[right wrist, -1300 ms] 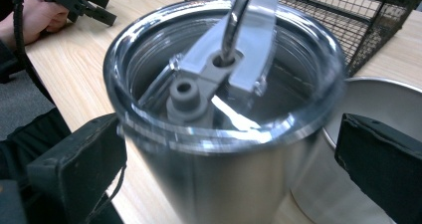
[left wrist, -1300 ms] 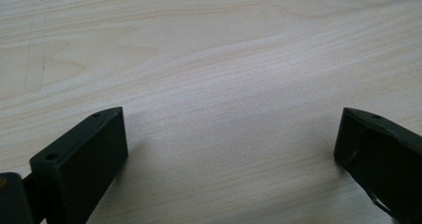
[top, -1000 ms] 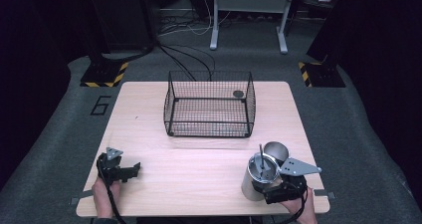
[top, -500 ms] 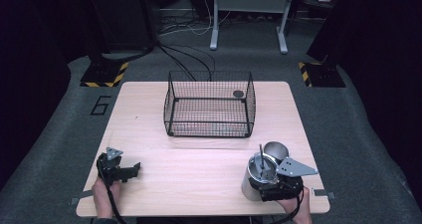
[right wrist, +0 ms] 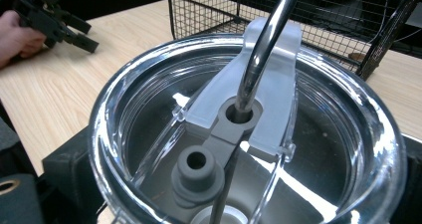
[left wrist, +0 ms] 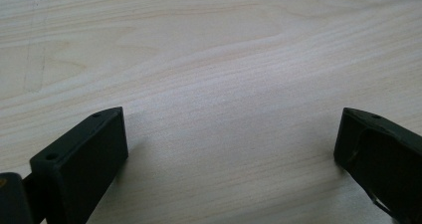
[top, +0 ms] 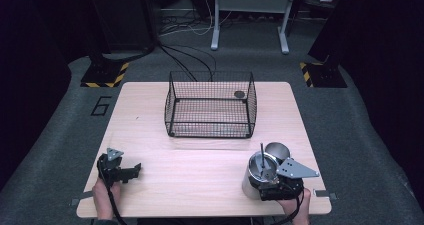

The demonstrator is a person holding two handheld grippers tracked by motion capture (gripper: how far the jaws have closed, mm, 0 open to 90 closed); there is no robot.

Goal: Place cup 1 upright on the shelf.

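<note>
- Two hand-held grippers in use, one per hand, both at the near edge of the tabletop (top: 200, 170).
- Right hand-held gripper (top: 274, 184): sits at the near right corner, up against a steel tumbler (top: 256, 177). In the right gripper view the tumbler's clear lid (right wrist: 239, 134) lies right in front of the camera, with black gripper parts showing at both lower sides of it. Jaws appear set around the tumbler body; contact itself is hidden under the lid, so I cannot tell how firmly it is held.
- Lid detail: a metal straw (right wrist: 263, 45) stands through a hole in the lid's grey slider piece (right wrist: 234, 124); straw leans slightly.
- A second, smaller shiny metal cup (top: 278, 151) stands just behind the tumbler, touching or nearly so.
- Left hand-held gripper (top: 131, 172): near left corner, held low over the wood. The left gripper view shows its jaws spread wide apart with bare wood between them; nothing gripped.
- Black wire basket (top: 210, 105) stands at the middle of the far half of the tabletop, well apart from both grippers.
- A small dark round object (top: 239, 94) lies by the basket's far right corner.
</note>
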